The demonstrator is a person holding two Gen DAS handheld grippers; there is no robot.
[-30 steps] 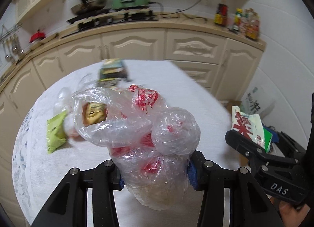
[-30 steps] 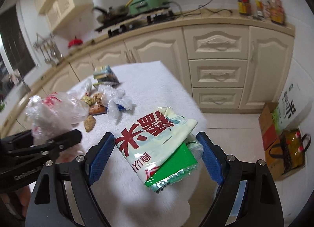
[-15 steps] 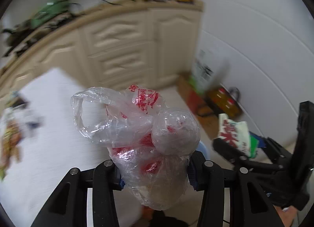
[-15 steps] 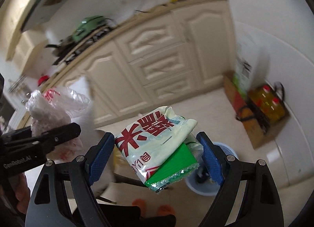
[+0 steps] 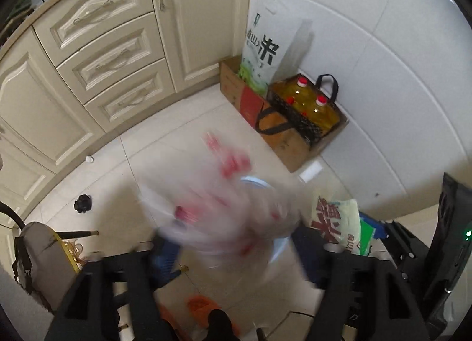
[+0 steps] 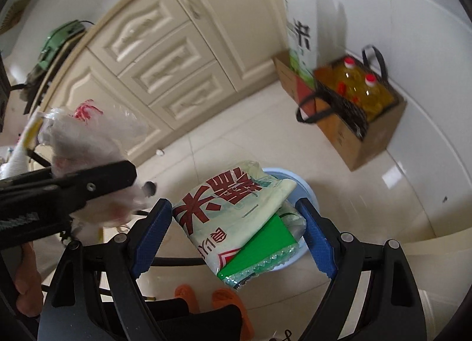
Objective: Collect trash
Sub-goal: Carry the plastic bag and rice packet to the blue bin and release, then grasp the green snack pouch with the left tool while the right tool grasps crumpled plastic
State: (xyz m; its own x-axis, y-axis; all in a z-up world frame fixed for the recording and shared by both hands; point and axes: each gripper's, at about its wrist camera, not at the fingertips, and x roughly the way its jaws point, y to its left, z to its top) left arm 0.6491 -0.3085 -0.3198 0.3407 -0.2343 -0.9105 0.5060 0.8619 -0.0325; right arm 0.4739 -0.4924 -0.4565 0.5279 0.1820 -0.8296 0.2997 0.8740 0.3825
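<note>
My left gripper (image 5: 236,252) has its jaws spread apart, and the clear plastic bag with red print (image 5: 224,208) is a blur between and above them, over a pale blue bin (image 5: 259,186). From the right wrist view the bag (image 6: 85,140) still sits against the left gripper's finger (image 6: 94,184). My right gripper (image 6: 233,234) is shut on a pale green snack packet with red characters (image 6: 233,202) and a green packet (image 6: 262,249) beneath it, held above the blue bin (image 6: 306,190) on the floor.
Cream cabinets and drawers (image 5: 112,57) line the far side. A cardboard box with a rice sack (image 5: 259,55) and a bag of oil bottles (image 5: 309,108) stands by the white tiled wall. A chair (image 5: 38,252) is at the left. Orange slippers (image 6: 206,296) are below.
Both grippers have swung from the table to above the floor and bin. The left jaws have opened and the plastic bag, sharp before, is now blurred in motion.
</note>
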